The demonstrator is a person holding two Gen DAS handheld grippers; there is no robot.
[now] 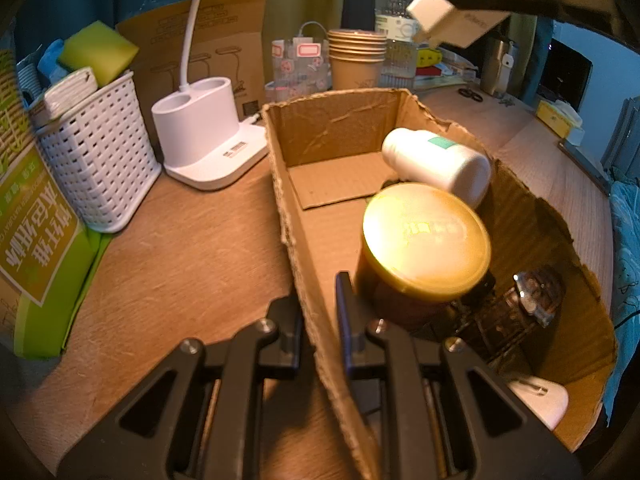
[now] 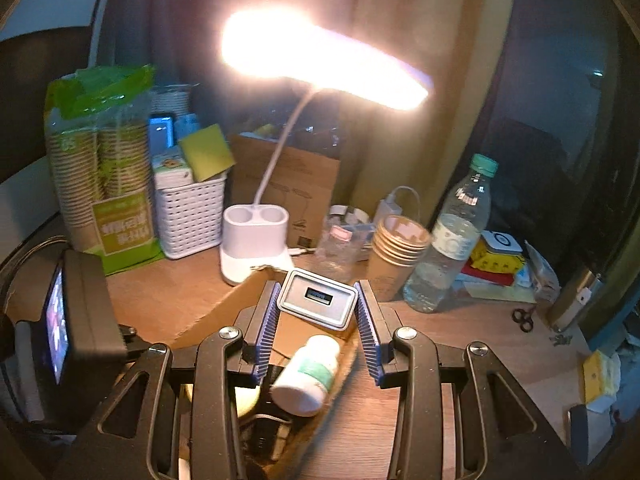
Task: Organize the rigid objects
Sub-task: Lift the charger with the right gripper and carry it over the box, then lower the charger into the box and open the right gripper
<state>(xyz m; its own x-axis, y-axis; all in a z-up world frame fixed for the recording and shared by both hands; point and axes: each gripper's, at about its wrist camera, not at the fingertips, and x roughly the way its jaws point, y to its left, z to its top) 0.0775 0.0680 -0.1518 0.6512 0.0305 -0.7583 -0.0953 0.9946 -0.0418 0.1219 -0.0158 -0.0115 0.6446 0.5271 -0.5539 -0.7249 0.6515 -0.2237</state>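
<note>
An open cardboard box (image 1: 332, 128) sits on the wooden desk. My left gripper (image 1: 316, 320) is shut on its near left wall, one finger outside and one inside. Inside the box lie a white pill bottle (image 1: 436, 164) on its side, a jar with a yellow lid (image 1: 426, 236), a dark glass item (image 1: 536, 292) and a white rounded object (image 1: 540, 400). My right gripper (image 2: 317, 287) is shut on a white USB charger (image 2: 318, 304), held in the air above the box's far end. The pill bottle (image 2: 310, 376) shows below it.
A lit white desk lamp (image 2: 256, 240) stands left of the box, beside a white lattice basket (image 1: 96, 160). Behind the box are stacked paper cups (image 1: 356, 60) and a water bottle (image 2: 452, 236). A green pack of cups (image 2: 104, 176) and scissors (image 2: 524, 318) flank the scene.
</note>
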